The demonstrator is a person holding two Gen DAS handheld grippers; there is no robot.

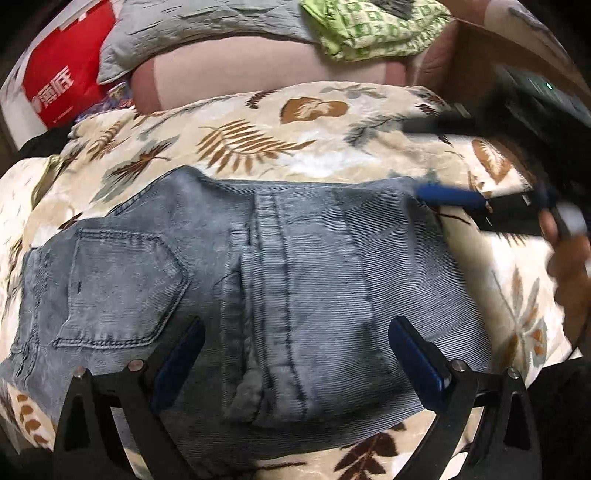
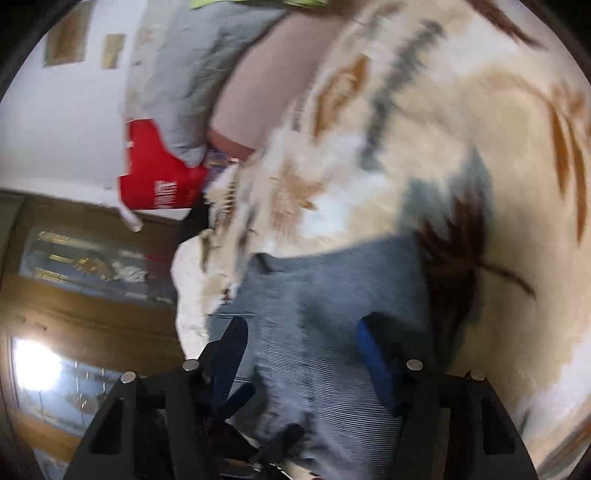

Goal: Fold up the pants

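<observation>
Grey-blue denim pants point(image 1: 258, 280) lie folded on a cream leaf-print blanket point(image 1: 258, 140), back pocket to the left, centre seam running down the middle. My left gripper point(image 1: 295, 332) is open just above the pants' near part, fingers wide apart, holding nothing. My right gripper point(image 1: 424, 194) reaches in from the right in the left wrist view, its blue fingertip at the pants' far right corner. In the right wrist view the right gripper point(image 2: 303, 328) is open with the denim point(image 2: 325, 314) between its fingers; the picture is blurred.
A grey pillow point(image 1: 184, 33) and a green patterned cloth point(image 1: 373, 29) lie at the back over a pink cushion point(image 1: 258, 70). A red bag point(image 1: 62, 74) stands at the back left. A wooden cabinet point(image 2: 74, 295) shows beyond the bed edge.
</observation>
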